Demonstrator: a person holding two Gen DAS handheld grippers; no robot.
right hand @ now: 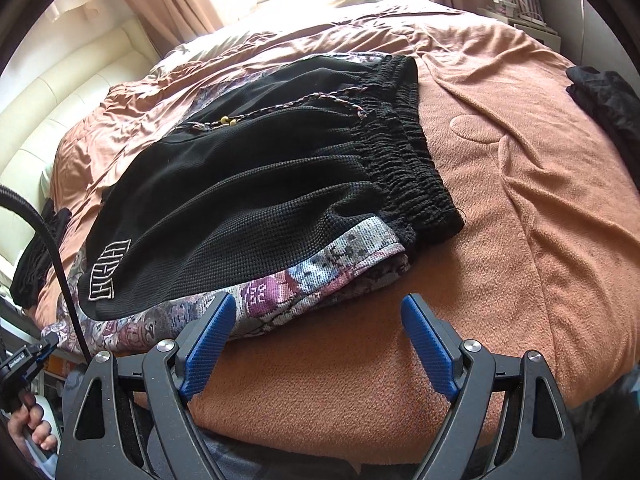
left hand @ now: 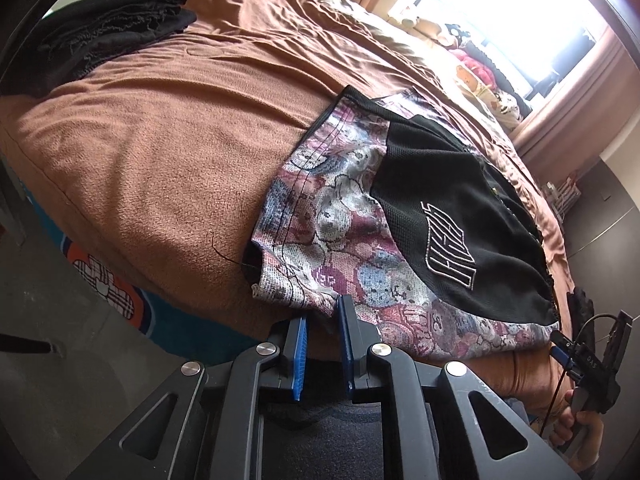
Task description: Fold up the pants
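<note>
The left tongs (left hand: 324, 320) are nearly closed at the patterned hem corner of the pants (left hand: 400, 216); cloth seems pinched between the blue pads, though the view there is poor. The right tongs (right hand: 316, 320) gape wide and empty just beside the pants' near edge. The pants lie flat on the brown bed (right hand: 520, 220), a dark clothes pile (left hand: 116, 36) well apart from them.

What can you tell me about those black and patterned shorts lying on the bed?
The shorts lie flat near the edge of the brown blanket. They are black waffle-like knit with a gathered elastic waistband, a braided drawstring, outlined white lettering, and side panels woven with pink, blue and grey bears. The left gripper pinches the hem corner; the right gripper is open at the side edge.
</note>
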